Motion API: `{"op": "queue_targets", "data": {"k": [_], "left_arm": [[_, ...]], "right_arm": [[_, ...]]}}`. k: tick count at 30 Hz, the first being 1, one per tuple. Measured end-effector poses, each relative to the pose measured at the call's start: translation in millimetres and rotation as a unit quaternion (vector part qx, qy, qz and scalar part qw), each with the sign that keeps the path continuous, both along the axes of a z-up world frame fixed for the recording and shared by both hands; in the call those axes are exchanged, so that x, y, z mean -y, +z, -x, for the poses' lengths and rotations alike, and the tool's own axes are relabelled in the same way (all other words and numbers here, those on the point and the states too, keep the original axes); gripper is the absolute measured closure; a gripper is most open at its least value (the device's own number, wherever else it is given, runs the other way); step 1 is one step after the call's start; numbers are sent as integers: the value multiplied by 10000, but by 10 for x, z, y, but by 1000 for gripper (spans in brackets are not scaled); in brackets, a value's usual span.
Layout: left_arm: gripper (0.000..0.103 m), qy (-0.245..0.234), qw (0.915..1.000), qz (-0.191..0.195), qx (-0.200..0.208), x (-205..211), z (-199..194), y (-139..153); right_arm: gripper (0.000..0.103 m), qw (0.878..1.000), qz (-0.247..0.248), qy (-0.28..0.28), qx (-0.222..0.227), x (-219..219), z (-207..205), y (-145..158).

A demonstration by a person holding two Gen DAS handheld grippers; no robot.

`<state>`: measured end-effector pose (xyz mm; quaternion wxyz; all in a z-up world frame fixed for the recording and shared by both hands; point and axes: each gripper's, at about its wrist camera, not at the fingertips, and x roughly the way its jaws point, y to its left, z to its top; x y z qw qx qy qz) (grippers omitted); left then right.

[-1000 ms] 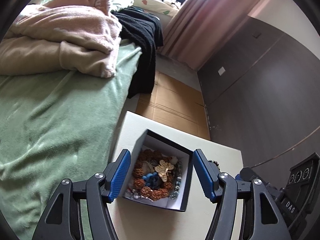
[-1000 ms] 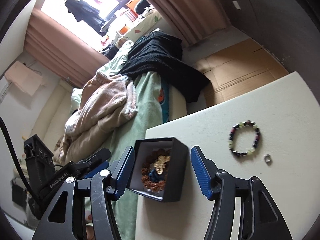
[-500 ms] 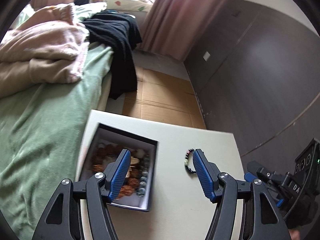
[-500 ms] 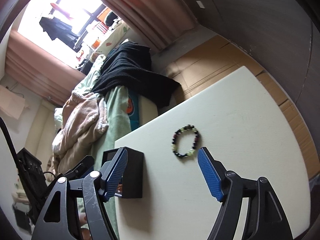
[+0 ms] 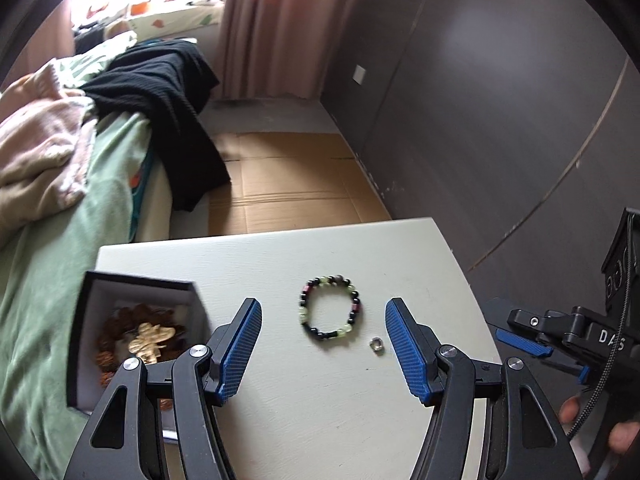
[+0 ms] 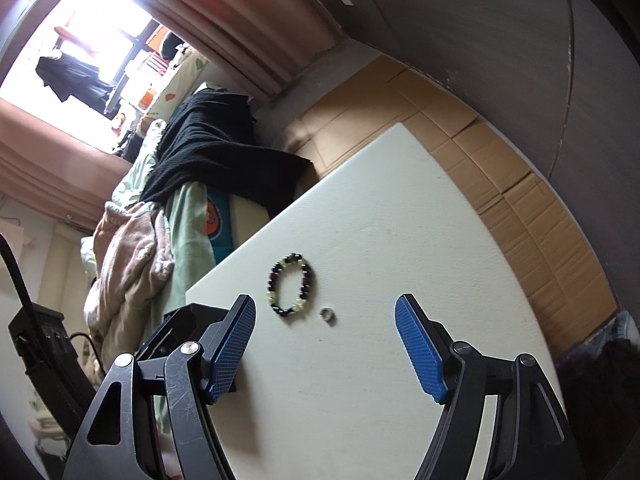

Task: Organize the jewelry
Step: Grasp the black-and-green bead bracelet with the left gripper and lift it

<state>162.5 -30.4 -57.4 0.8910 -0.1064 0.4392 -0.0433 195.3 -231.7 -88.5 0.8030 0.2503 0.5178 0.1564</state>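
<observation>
The open black square jewelry box with a white lining [image 5: 136, 344] sits at the near left corner of the pale cream bench [image 5: 320, 412], beside the bed, and already holds a heap: brown knobbly seed beads and a gold butterfly-shaped ornament [image 5: 150, 338] on top. That part of the sorting looks done.

Two pieces lie loose on the bare bench, well clear of the box: a beaded bracelet of black, pale green and dark red beads [image 5: 330, 307], lying flat as an open ring, and just beside it a small silver metal ring [image 5: 376, 345]. In my judgement these are what is left to put away.

The left tool [image 5: 322, 350] hovers over the bench with its blue ribbed pads wide apart and nothing between them; the bracelet and ring show beyond the gap, untouched. The right tool [image 6: 324, 354] is likewise spread wide and empty, the bracelet [image 6: 291, 284] and ring [image 6: 328, 314] ahead of it. Neither piece is gripped yet, so a pick-up comes next, probably the bracelet.
</observation>
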Motion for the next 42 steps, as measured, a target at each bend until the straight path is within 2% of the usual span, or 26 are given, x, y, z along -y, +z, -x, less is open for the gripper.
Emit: {"op": "queue_targets", "data": {"k": [6,9,11,15,18,24,26,29,32,35,42], "left_arm": [[39,-355,9987,-324,-137,271,-197,-111],[47,-461,9975,-409,-357,377,-305,-238],[59,-501,9961,-425,-596,432,-404,-347],[62,-575,9931,-499,-888,527,-541,-497],[71,-546,9911,-616,-1045,564,-637,-588],[72,-437,9890,-733,-1207,603,-764,-737],[80,-443,9878,-803,-1256,627,-776,-796],[96,-335,9883,-892,-1191,649,-745,-784],[95,-374,9889,-626,-1296,609,-695,-751],[95,-269,9915,-623,-1109,548,-533,-610],[95,49,9964,-217,-816,287,-207,-365]], "right_arm": [[30,9998,115,-110,-139,203,-43,-49],[30,9996,202,-98,-177,271,-79,-54],[30,9996,153,-112,-198,327,-92,-54],[30,9993,130,-214,-285,422,-136,-89],[30,9988,108,-304,-356,492,-169,-123],[30,9983,93,-380,-426,544,-190,-155],[30,9983,120,-363,-435,545,-193,-163],[30,9983,111,-320,-473,526,-201,-175],[30,9985,73,-310,-441,516,-198,-157],[30,9989,34,-230,-404,485,-198,-147],[30,9994,73,-109,-307,360,-180,-125]]}}
